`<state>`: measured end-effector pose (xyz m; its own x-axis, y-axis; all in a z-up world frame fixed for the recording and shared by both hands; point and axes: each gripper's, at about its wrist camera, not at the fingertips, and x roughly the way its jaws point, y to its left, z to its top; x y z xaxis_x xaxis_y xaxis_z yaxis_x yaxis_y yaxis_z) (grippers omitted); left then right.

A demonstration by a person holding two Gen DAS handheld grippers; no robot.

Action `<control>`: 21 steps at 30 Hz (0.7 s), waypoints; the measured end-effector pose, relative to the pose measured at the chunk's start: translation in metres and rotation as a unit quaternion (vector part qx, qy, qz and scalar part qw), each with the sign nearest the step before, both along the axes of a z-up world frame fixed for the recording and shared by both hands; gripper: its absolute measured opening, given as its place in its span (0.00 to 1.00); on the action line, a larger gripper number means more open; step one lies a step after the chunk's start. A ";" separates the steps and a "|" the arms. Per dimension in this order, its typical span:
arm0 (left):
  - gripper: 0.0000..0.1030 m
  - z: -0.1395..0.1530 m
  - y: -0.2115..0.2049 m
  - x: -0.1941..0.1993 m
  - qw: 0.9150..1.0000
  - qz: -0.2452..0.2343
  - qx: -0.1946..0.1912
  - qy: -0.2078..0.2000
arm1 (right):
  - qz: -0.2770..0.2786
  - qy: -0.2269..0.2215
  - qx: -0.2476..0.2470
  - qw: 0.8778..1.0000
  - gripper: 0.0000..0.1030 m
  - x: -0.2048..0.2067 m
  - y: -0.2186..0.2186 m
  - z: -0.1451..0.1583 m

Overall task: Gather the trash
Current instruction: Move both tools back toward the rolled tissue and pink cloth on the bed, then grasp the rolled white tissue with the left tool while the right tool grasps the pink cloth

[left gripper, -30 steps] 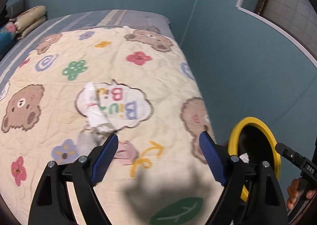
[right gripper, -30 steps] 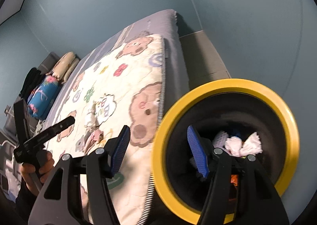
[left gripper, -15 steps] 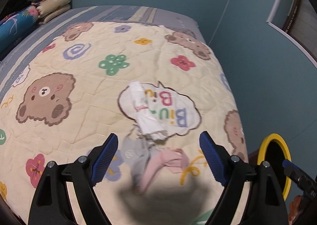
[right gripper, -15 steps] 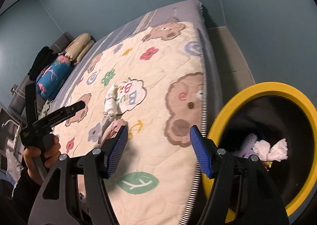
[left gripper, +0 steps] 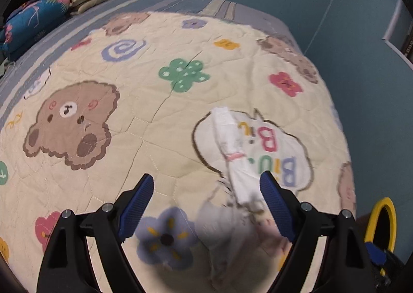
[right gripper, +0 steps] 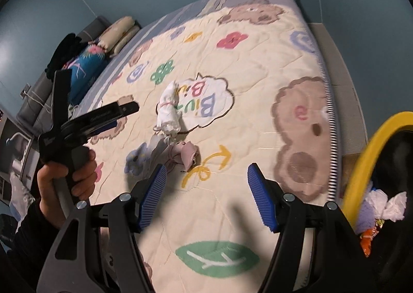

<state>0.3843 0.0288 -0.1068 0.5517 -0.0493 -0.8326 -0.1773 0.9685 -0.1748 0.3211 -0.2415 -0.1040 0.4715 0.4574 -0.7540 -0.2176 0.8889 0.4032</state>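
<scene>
A white bundled cloth lies on the cartoon quilt, and shows in the right wrist view too. Below it lie a grey piece and a pink piece. My left gripper is open and empty, hovering just above the grey piece; it shows from the side in the right wrist view. My right gripper is open and empty over the quilt's near edge. A yellow-rimmed black bin with crumpled white trash inside stands at the right, beside the bed.
Pillows and a blue floral roll lie at the bed's far left end. Blue walls surround the bed. The bin's rim shows at the lower right of the left wrist view. A strip of floor runs along the bed.
Both grippers have swung left, away from the bin and over the bed. The left gripper has come closer to the white, grey and pink pieces. Both stay open.
</scene>
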 end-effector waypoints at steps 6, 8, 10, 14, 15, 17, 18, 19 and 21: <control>0.78 -0.025 0.012 0.022 1.000 0.022 -0.002 0.019 | 0.028 0.019 -0.028 0.999 0.61 0.019 0.034 -0.028; 0.78 -0.031 0.015 0.029 0.999 0.026 -0.005 0.022 | 0.039 0.020 -0.038 0.998 0.61 0.025 0.047 -0.035; 0.78 -0.039 0.016 0.036 0.999 0.027 -0.005 0.030 | 0.047 0.014 -0.053 0.997 0.61 0.031 0.058 -0.040; 0.78 -0.052 0.018 0.045 0.999 0.028 -0.016 0.037 | 0.063 0.012 -0.078 0.995 0.61 0.041 0.076 -0.054; 0.78 -0.055 0.018 0.047 0.999 0.028 -0.019 0.037 | 0.067 0.011 -0.082 0.994 0.61 0.042 0.079 -0.056; 0.78 -0.062 0.018 0.051 0.998 0.029 -0.021 0.043 | 0.077 0.007 -0.092 0.993 0.61 0.044 0.089 -0.061; 0.78 -0.064 0.017 0.052 0.998 0.027 -0.025 0.044 | 0.082 0.006 -0.096 0.992 0.61 0.045 0.094 -0.063; 0.78 -0.066 0.017 0.052 0.998 0.025 -0.028 0.043 | 0.084 0.006 -0.099 0.992 0.61 0.045 0.097 -0.064; 0.78 -0.068 0.014 0.053 0.999 0.022 -0.022 0.039 | 0.093 0.003 -0.111 0.989 0.61 0.047 0.105 -0.068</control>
<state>0.4377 0.0432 -0.1745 0.4880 -0.0634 -0.8705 -0.2334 0.9515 -0.2002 0.3678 -0.1369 -0.1717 0.3897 0.3596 -0.8478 -0.3843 0.9001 0.2052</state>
